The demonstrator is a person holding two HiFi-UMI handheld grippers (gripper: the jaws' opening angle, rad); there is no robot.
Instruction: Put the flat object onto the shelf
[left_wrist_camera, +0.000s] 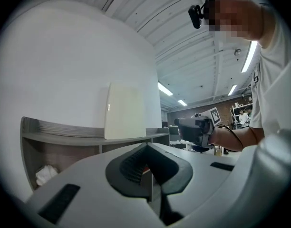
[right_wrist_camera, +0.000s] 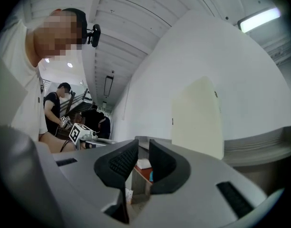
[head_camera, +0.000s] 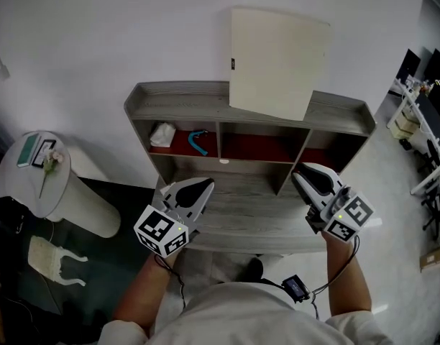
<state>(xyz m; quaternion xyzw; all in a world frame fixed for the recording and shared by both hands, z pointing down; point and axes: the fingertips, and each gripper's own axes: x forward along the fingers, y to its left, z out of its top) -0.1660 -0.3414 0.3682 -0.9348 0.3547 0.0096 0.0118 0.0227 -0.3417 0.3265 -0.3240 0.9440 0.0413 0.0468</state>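
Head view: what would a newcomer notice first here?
The cream panel stands on top of the shelf, against the wall. In front of the shelf's compartments, the left gripper and right gripper hover empty. The left's jaws are together and the right's are slightly apart.

Grey wooden shelf, cream flat board upright on top, against wall

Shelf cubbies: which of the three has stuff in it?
The left cubby: a crumpled white wad and a curved teal piece lie on its red floor. The middle cubby and the right cubby show nothing inside.
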